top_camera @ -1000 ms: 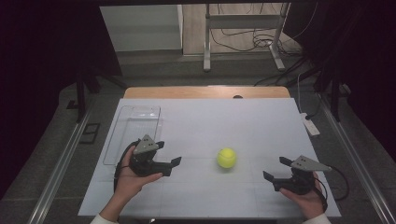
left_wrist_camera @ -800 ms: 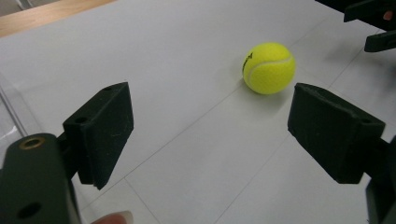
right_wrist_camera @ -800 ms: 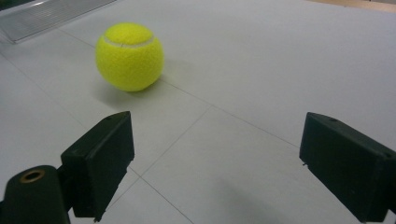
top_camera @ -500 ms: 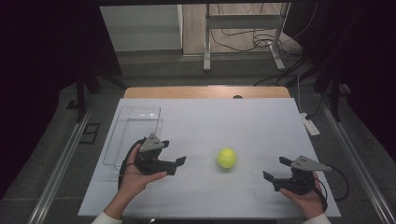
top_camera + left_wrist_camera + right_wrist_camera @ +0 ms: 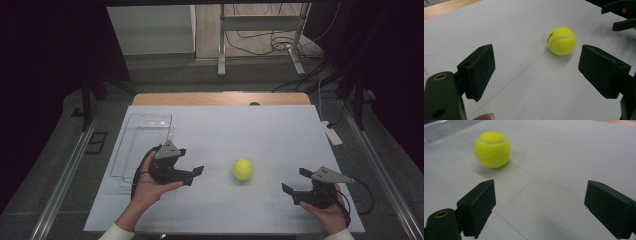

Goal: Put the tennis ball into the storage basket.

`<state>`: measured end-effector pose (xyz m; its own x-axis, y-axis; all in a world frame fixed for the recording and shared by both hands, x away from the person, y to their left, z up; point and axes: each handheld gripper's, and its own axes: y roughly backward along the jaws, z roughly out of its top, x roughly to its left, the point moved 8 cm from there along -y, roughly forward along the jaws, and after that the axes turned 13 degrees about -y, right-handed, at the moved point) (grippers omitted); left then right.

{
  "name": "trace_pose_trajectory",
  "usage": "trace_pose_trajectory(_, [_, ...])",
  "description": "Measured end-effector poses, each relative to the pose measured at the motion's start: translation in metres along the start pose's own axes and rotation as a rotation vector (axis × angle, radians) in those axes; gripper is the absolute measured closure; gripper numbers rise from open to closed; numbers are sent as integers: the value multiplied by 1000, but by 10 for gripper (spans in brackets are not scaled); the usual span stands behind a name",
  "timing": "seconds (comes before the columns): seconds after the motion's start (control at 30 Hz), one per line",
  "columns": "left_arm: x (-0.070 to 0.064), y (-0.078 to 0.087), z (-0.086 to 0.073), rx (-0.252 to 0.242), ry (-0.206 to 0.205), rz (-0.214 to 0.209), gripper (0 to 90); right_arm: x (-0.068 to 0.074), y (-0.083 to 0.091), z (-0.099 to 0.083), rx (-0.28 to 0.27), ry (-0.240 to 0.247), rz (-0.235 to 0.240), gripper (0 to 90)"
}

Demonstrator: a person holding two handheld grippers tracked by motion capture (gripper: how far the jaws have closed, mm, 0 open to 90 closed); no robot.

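so, white tabletop (image 5: 280,130) first; clear tray (image 5: 142,142) at our left. left gripper (image 5: 192,171) jaws spread wide, near ball; right gripper (image 5: 295,183) also spread, empty. tennis ball (image 5: 242,169) mid-tabletop between them: light, fuzzy, springy, rolls; we'd pinch across middle.

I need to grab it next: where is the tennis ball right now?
In the high view the tennis ball lies on the white table, between the open left tongs and right tongs, nearer the left.
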<state>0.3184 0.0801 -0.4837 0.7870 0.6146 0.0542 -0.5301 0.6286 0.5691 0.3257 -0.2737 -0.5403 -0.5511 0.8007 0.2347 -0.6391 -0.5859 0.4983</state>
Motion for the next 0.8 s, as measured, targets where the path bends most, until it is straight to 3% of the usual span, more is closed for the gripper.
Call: trace_pose_trajectory(0.8, [-6,-17,16,13,-24,-55,145,-1,0,0,1,3,-5,107])
